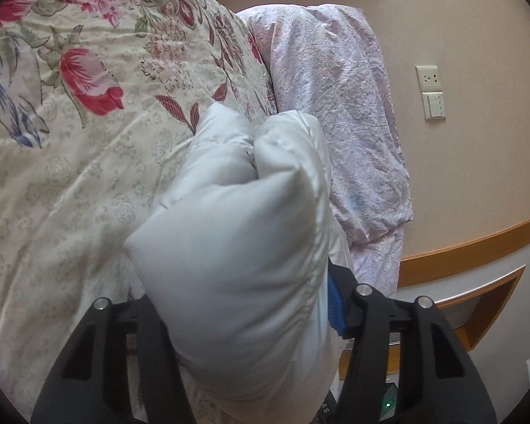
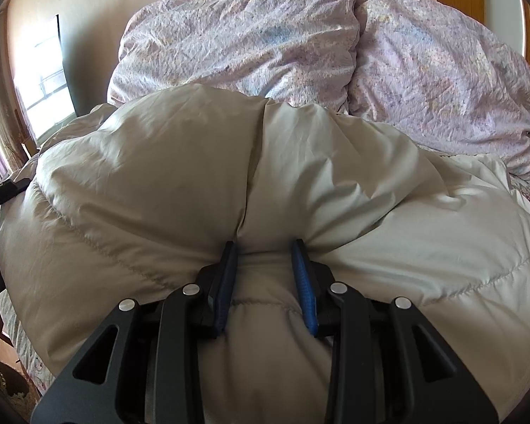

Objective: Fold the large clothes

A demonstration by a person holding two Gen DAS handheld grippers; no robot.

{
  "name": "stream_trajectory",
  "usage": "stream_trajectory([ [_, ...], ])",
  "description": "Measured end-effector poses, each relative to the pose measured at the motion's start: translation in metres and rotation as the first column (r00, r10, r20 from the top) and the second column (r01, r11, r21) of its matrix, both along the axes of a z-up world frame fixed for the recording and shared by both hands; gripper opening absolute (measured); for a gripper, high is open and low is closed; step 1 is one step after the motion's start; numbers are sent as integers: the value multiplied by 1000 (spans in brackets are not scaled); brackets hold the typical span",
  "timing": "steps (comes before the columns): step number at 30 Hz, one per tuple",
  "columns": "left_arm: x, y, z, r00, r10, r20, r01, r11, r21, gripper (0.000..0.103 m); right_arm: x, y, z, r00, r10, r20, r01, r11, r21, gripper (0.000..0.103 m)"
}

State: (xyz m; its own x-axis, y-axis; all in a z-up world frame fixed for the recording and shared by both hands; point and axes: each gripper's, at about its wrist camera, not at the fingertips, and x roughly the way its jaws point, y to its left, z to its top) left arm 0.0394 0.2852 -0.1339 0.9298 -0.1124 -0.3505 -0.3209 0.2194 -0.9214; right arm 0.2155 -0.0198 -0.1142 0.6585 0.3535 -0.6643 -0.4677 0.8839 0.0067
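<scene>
A puffy white down jacket fills the middle of the left wrist view. My left gripper is shut on a thick bunch of it, lifted above the bed; the blue pad of one finger shows at the right, the other finger is hidden by the fabric. In the right wrist view the same jacket bulges across the frame. My right gripper is shut on a fold of it, with both blue pads pressing into the quilted fabric.
A floral bedspread covers the bed at the left. Two crumpled lilac pillows lie against the beige wall at the head. A wall socket and switch and a wooden bedside shelf are at the right. A window is at the left.
</scene>
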Motion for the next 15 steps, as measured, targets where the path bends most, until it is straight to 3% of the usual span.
stream_trajectory([
  [5, 7, -13, 34, 997, -46, -58, 56, 980, 189, 39, -1, 2, 1, 1000, -4, 4, 4, 1000, -14, 34],
  [8, 14, -27, 61, 992, -80, -101, 110, 934, 340, 39, 2, 3, 7, 999, -30, -27, 30, 999, -14, 34],
  [11, 18, -41, 78, 986, -89, -138, 142, 884, 446, 39, 5, 4, 13, 997, -48, -69, 47, 999, -6, 35],
  [15, 23, -58, 101, 984, -114, -137, 171, 817, 550, 39, -4, 16, 2, 999, -39, 16, 41, 993, -110, 35],
])
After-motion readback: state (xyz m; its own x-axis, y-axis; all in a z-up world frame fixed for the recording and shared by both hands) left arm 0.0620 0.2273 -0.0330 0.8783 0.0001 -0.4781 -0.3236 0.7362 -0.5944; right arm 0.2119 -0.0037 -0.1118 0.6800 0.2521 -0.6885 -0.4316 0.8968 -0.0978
